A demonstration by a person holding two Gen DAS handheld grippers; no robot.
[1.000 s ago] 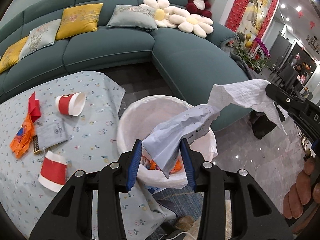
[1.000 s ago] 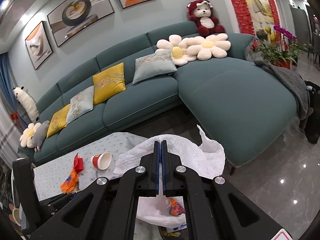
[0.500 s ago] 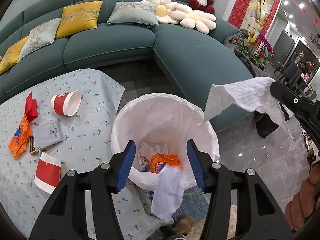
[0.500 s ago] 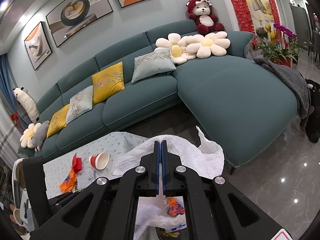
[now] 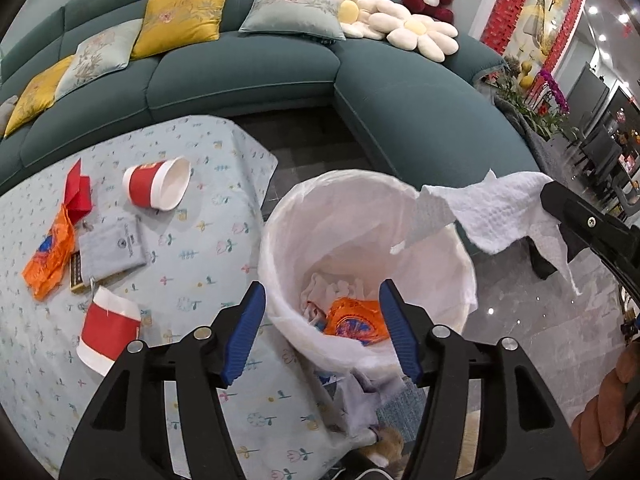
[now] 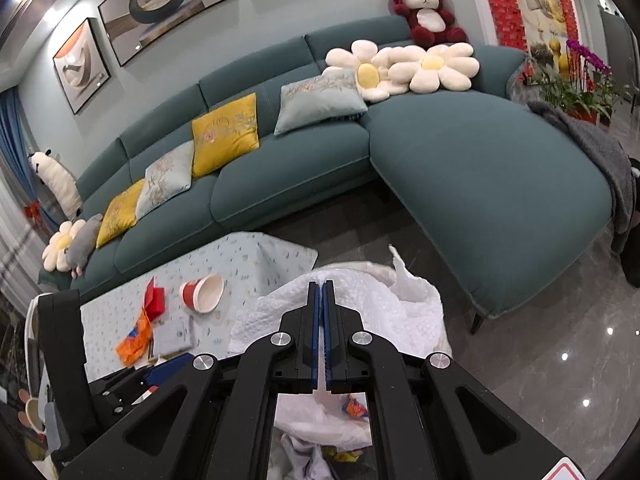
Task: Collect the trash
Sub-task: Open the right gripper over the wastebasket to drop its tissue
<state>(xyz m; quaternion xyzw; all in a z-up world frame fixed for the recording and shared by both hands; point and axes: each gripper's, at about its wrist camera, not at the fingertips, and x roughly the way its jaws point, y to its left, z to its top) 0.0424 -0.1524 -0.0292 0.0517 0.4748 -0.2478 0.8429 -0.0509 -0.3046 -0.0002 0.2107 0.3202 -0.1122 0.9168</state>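
Trash: two red cups point(image 5: 158, 189) on table; left tool point(image 5: 322, 334) opening, empty; right tool point(image 6: 321, 322) clamping tissue point(image 5: 492, 210).

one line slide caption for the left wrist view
Left tongs opening, empty, over the lined bin; right tongs hold a paper towel.

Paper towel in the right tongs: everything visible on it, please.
The paper towel is white, with a quilted, dimpled surface, crumpled and ragged at the edges. The right tongs are shut on it and hold it in the air over the far rim of the white-lined trash bin. One flap reaches out over the bin's opening; a thin strip hangs down the other side. In the right wrist view it drapes around the tips, one corner sticking up.
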